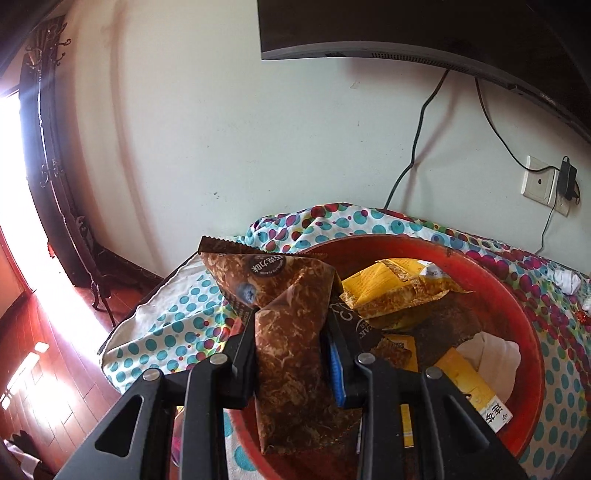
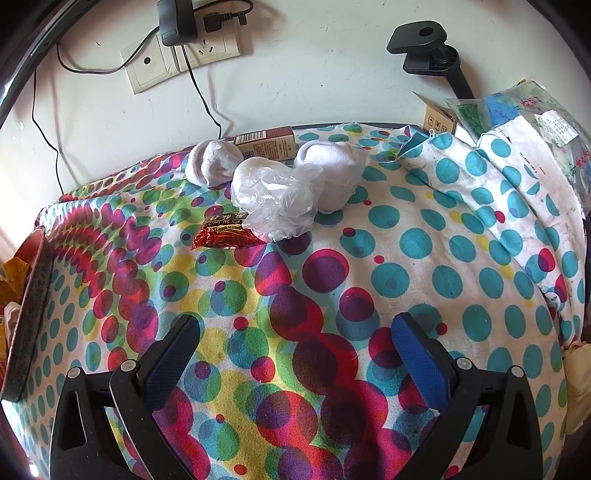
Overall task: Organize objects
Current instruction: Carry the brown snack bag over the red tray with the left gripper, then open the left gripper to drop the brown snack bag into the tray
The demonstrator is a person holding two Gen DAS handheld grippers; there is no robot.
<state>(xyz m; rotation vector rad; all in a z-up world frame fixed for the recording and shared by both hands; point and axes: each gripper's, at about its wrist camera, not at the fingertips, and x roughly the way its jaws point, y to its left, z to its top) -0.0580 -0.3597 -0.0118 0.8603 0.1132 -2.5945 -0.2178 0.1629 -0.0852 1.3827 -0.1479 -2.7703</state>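
Left wrist view: left gripper seen from behind, fingers pinching a brown marbled snack packet, held over a red basin. Round black label near the packet's top, Chinese characters on it too small to read. Inside the basin: a yellow snack packet, a dark wrapper with partial letters "C" and "AK", a yellow-and-white box bearing two black Chinese characters, and a white cloth. Basin resting on a table under a polka-dot cloth of teal, red and yellow spots. Pale wall behind, a dark screen mounted high, cables hanging to a wall socket. Reddish wood floor and bright window light at left.

Right wrist view: right gripper hovering above the dotted cloth, fingers spread wide, gripping nothing. Farther off, near the wall: two rolled white socks, a crumpled clear plastic bag, a red foil packet with gold print, not legible, and a brown barcode-printed box behind. Socket with a black adapter above. Basin rim at the left edge.
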